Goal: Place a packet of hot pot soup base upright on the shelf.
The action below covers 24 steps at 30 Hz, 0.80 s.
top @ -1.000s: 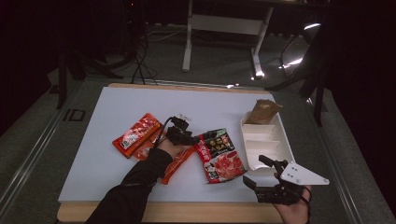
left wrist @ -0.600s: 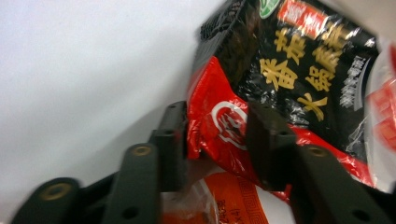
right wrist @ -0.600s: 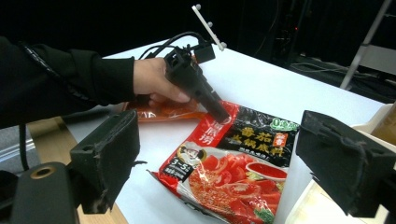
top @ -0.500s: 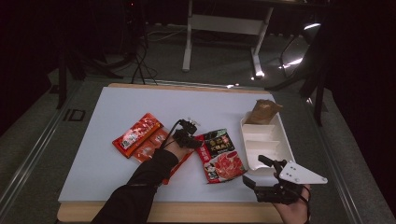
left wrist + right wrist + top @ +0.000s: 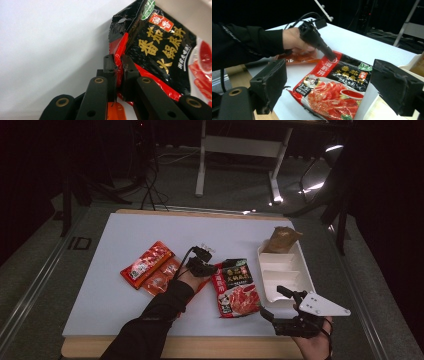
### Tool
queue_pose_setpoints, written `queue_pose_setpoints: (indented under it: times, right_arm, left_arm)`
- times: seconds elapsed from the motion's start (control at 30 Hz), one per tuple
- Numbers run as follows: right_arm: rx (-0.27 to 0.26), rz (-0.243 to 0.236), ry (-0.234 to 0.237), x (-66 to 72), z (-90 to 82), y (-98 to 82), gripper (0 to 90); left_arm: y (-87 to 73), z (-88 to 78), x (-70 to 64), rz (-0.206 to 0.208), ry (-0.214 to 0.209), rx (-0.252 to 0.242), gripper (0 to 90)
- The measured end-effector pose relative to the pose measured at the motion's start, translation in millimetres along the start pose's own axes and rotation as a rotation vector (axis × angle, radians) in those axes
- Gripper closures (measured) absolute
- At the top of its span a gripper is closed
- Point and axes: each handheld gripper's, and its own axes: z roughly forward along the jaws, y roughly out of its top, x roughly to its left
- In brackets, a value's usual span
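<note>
A red and black hotpot-base packet [image 5: 236, 287] lies flat on the white table [image 5: 100, 290], right of the middle. My left gripper [image 5: 213, 267] sits at the packet's upper left edge. In the left gripper view its jaws have just been closing, and my left gripper [image 5: 118, 62] now pinches the red edge of the packet [image 5: 160, 50]. My right gripper [image 5: 272, 301] hovers by the table's front right, open, with nothing between its fingers. In the right gripper view its wide jaws frame the packet [image 5: 332, 100] and the left gripper [image 5: 331, 57] beyond.
Two orange-red sauce packets [image 5: 147, 263] [image 5: 162, 279] lie left of the left hand. A white divided tray [image 5: 280, 280] stands right of the hotpot packet, with a brown pouch [image 5: 281, 239] at its far end. The table's wooden front edge [image 5: 210, 347] runs near the right gripper.
The left gripper has edged right onto the hotpot packet's left edge and its jaws have closed there. The right gripper has kept still.
</note>
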Motion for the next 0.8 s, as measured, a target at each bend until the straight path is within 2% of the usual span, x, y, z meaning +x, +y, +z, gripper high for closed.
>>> queue_pose_setpoints:
  times: [0.1, 0.33, 0.57, 0.67, 0.77, 0.8]
  right_arm:
    - [-0.007, 0.003, -0.003, -0.1, -0.9, 0.7, 13.7]
    - [-0.019, 0.008, -0.022, -1.6, -3.8, 2.6, 13.7]
    - [-0.040, 0.016, -0.039, -4.8, -8.9, 5.8, 12.6]
    - [-0.059, 0.005, -0.041, -7.0, -11.3, 6.4, 13.6]
    - [-0.039, 0.002, -0.040, -8.5, -12.0, 7.1, 10.4]
    - [-0.035, 0.014, -0.053, -9.1, -11.6, 7.2, 10.4]
  left_arm:
    - [1.6, -10.7, -3.4, -0.008, -0.023, -0.037, 85.7]
    - [5.7, -38.0, -20.5, 0.014, -0.047, -0.111, 86.0]
    - [5.2, -61.5, -40.1, 0.066, -0.059, -0.174, 86.1]
    - [4.0, -69.1, -47.4, 0.079, -0.062, -0.202, 86.1]
    - [3.2, -75.2, -52.2, 0.093, -0.076, -0.211, 86.1]
    - [3.0, -77.0, -53.6, 0.093, -0.085, -0.216, 86.1]
